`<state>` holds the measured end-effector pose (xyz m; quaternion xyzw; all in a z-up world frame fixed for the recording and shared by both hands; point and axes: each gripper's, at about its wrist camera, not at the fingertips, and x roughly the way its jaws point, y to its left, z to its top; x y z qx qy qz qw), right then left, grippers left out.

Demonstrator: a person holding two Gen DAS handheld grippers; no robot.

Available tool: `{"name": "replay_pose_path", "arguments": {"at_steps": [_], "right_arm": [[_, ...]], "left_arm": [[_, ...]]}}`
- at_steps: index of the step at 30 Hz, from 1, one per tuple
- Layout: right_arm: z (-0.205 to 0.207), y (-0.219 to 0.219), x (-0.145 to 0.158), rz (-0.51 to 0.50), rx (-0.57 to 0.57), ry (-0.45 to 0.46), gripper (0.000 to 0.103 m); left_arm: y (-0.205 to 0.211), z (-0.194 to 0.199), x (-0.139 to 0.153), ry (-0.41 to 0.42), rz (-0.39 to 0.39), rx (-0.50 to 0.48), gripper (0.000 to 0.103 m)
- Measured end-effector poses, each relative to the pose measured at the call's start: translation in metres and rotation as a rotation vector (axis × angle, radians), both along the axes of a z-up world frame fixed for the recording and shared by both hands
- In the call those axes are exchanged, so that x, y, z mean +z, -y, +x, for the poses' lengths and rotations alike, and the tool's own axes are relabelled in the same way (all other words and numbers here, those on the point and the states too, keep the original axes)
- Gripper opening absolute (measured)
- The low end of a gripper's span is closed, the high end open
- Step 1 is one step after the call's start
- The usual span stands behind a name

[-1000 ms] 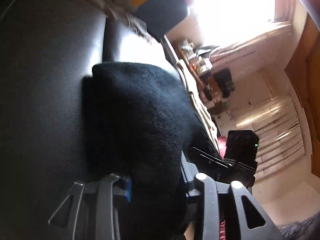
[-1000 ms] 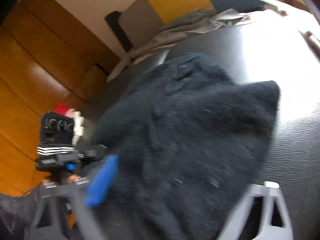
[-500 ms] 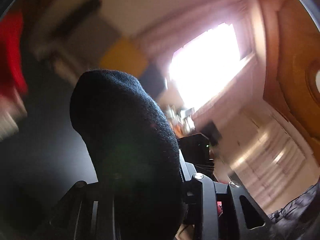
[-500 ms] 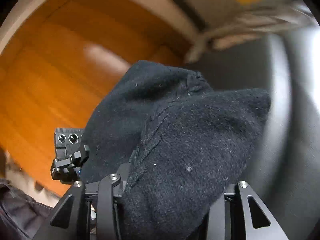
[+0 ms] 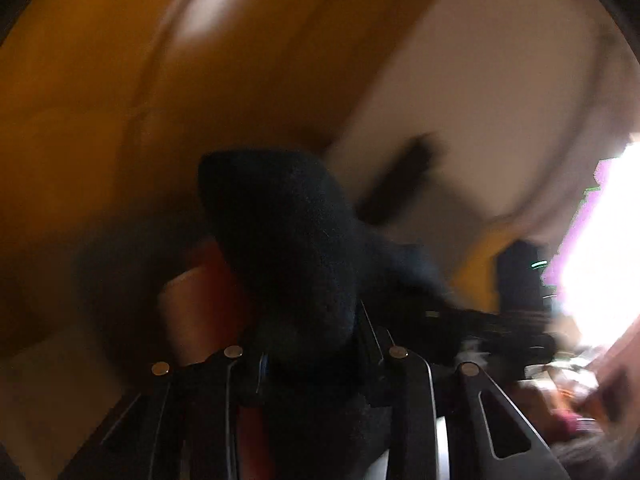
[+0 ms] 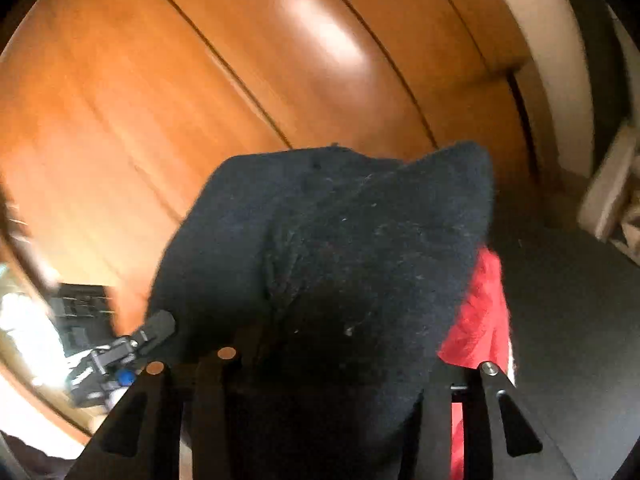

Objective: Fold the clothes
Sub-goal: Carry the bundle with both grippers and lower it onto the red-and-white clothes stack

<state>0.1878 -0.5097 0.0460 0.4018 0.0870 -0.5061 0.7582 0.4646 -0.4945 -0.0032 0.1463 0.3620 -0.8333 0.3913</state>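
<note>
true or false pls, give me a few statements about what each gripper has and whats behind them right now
1. The left gripper is clamped on a black fuzzy knit garment. True.
2. The right gripper is empty. False: the same kind of black fuzzy cloth bulges up between its fingers.
3. A red cloth shows beside the black garment in the right wrist view. True.
4. The panelling behind the right gripper is white tile. False: it is glossy orange-brown wood.

The left wrist view is dim and smeared with motion blur, a window blown out white at the right edge, while the right wrist view is brighter and sharper, glare streaking the wood panels, with fisheye bending and dark corners in both.
</note>
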Motion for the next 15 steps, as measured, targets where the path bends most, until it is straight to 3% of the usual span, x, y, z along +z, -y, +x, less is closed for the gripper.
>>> {"name": "replay_pose_path", "arguments": {"at_steps": [1, 2, 3, 4, 5, 6, 8, 11, 14, 15], "right_arm": [[0.005, 0.014, -0.022, 0.071, 0.004, -0.031, 0.048], [0.009, 0.025, -0.046, 0.123, 0.002, -0.052, 0.066], [0.008, 0.027, -0.055, 0.114, 0.005, -0.03, 0.072], [0.006, 0.026, -0.057, 0.089, 0.014, 0.004, 0.074], [0.003, 0.026, -0.059, 0.068, 0.022, 0.03, 0.077], [-0.001, 0.028, -0.055, 0.061, 0.028, 0.02, 0.079], [-0.002, 0.023, -0.041, 0.048, 0.037, -0.046, 0.088], [0.0, 0.005, -0.006, -0.033, 0.006, -0.292, 0.103], [0.032, -0.039, 0.04, -0.179, 0.04, -0.538, 0.103], [0.041, -0.051, 0.047, -0.213, 0.092, -0.565, 0.103]], "left_arm": [[0.001, 0.007, -0.01, -0.012, 0.012, 0.018, 0.035], [0.0, 0.013, -0.019, -0.028, 0.022, 0.033, 0.038], [-0.001, 0.023, -0.022, -0.084, 0.034, 0.031, 0.042], [-0.002, 0.032, -0.025, -0.143, 0.045, 0.027, 0.043], [-0.005, 0.034, -0.019, -0.14, 0.022, 0.033, 0.049], [-0.009, 0.036, -0.012, -0.132, -0.004, 0.04, 0.056], [-0.017, 0.039, 0.0, -0.116, -0.056, 0.054, 0.058], [-0.028, 0.043, 0.02, -0.093, -0.134, 0.074, 0.06], [-0.04, 0.048, 0.039, -0.069, -0.211, 0.094, 0.071], [-0.038, 0.04, 0.047, -0.076, -0.242, 0.085, 0.075]]}}
